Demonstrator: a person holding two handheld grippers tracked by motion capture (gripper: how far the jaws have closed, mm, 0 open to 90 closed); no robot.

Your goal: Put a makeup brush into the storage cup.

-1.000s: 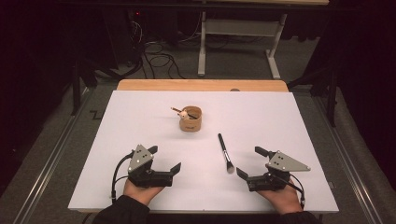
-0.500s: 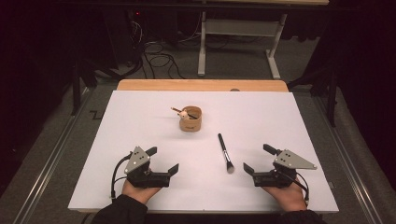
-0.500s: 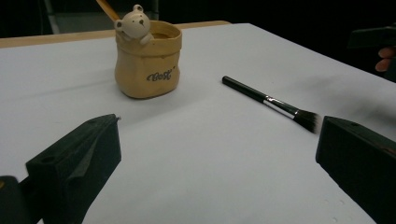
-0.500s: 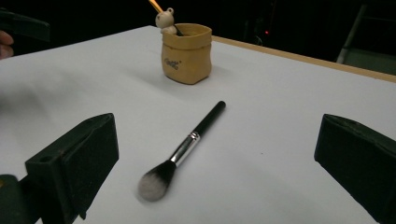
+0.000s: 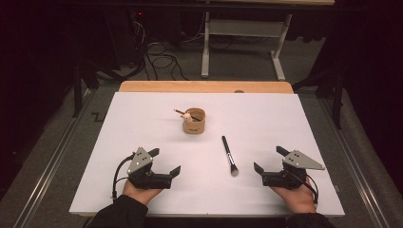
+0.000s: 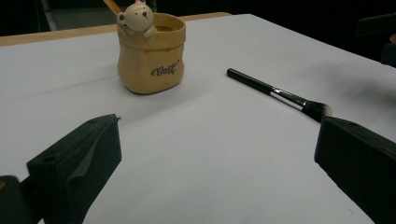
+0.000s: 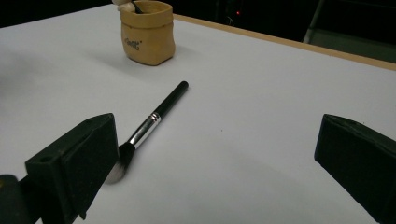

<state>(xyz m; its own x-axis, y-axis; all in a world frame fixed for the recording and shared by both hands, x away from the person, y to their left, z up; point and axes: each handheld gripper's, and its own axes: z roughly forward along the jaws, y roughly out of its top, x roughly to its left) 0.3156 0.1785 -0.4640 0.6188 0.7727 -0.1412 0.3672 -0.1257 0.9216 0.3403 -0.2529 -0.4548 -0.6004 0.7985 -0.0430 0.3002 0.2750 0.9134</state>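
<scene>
Though partly seen, pot's stick (image 5: pixel 180 112) unclear

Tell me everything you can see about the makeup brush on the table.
The makeup brush lies flat on the white table, between the two grippers and nearer the right gripper. It has a slim black handle, a shiny silver ferrule and a dark tuft with pale tips. The handle end points toward the tan cup; the tuft points toward the person. Nothing touches it but the table; both grippers are apart from it.
</scene>
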